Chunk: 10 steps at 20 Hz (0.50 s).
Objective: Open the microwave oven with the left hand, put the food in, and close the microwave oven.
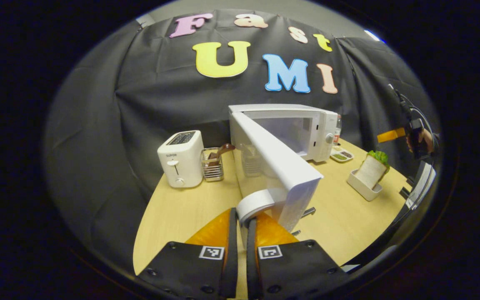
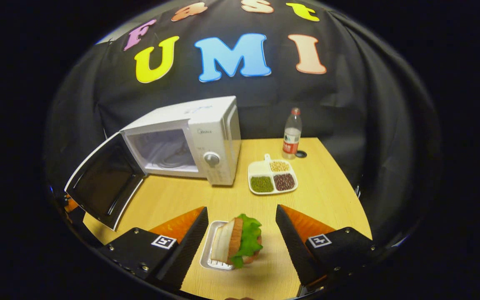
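The white microwave (image 1: pixel 321 133) stands at the back of the wooden table with its door (image 1: pixel 277 162) swung wide open. My left gripper (image 1: pixel 242 223) is shut on the door's white handle (image 1: pixel 254 203) at the door's free edge. In the right gripper view the microwave (image 2: pixel 211 125) shows an empty cavity, and its door (image 2: pixel 102 183) hangs open to the left. A sandwich with lettuce (image 2: pixel 240 241) stands on edge in a small white tray (image 2: pixel 207 255). My right gripper (image 2: pixel 241 210) is open above it, one finger on each side, touching nothing. The sandwich (image 1: pixel 373 168) sits at the right of the left gripper view.
A white toaster (image 1: pixel 181 158) and a wire holder (image 1: pixel 213 164) stand left of the microwave. A divided plate of beans (image 2: pixel 271 177), a water bottle (image 2: pixel 292 135) and its cap (image 2: pixel 301 154) sit right of it. A hand (image 1: pixel 425 141) holds the other gripper at far right.
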Tool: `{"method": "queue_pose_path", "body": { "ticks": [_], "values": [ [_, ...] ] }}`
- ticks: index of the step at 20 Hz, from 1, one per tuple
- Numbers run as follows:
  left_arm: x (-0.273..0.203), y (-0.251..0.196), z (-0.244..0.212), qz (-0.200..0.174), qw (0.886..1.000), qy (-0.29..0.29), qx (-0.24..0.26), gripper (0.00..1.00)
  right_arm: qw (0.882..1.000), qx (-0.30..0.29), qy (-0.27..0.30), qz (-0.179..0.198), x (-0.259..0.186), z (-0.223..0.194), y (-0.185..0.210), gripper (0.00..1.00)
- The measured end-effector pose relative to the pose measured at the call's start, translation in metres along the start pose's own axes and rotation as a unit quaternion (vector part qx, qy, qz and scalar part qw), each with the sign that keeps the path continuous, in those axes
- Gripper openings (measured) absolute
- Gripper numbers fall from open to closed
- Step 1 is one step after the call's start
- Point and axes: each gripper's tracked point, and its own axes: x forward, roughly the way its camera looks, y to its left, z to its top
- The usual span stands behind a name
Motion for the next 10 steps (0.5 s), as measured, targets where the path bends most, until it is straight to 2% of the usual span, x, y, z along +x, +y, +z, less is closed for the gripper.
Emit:
{"method": "queue_pose_path", "body": {
  "ticks": [1, 3, 4, 5, 7, 10],
  "values": [
    [-0.004, 0.007, -0.002, 0.007, 1.0, -0.002, -0.006, 0.28, 1.0, 0.011, 0.017, 0.001, 0.002, -0.014, -0.004, 0.99],
    [-0.013, 0.017, 0.0, 0.023, 1.0, -0.012, -0.015, 0.41, 0.998, 0.034, 0.048, 0.005, 0.005, -0.038, -0.01, 0.99],
    [-0.019, 0.025, -0.001, 0.038, 0.999, -0.013, -0.019, 0.62, 0.997, 0.045, 0.058, 0.011, 0.006, -0.045, -0.008, 0.99],
    [-0.029, 0.031, -0.001, 0.056, 0.998, -0.015, -0.024, 0.75, 0.996, 0.052, 0.067, 0.016, 0.007, -0.052, -0.005, 0.99],
    [-0.054, 0.043, 0.024, 0.104, 0.993, -0.047, -0.034, 0.8, 0.995, 0.062, 0.077, 0.021, 0.006, -0.062, -0.007, 0.99],
    [-0.106, 0.048, 0.097, 0.168, 0.975, -0.131, -0.067, 0.91, 0.992, 0.078, 0.095, 0.03, 0.007, -0.068, -0.002, 0.98]
  ]
}}
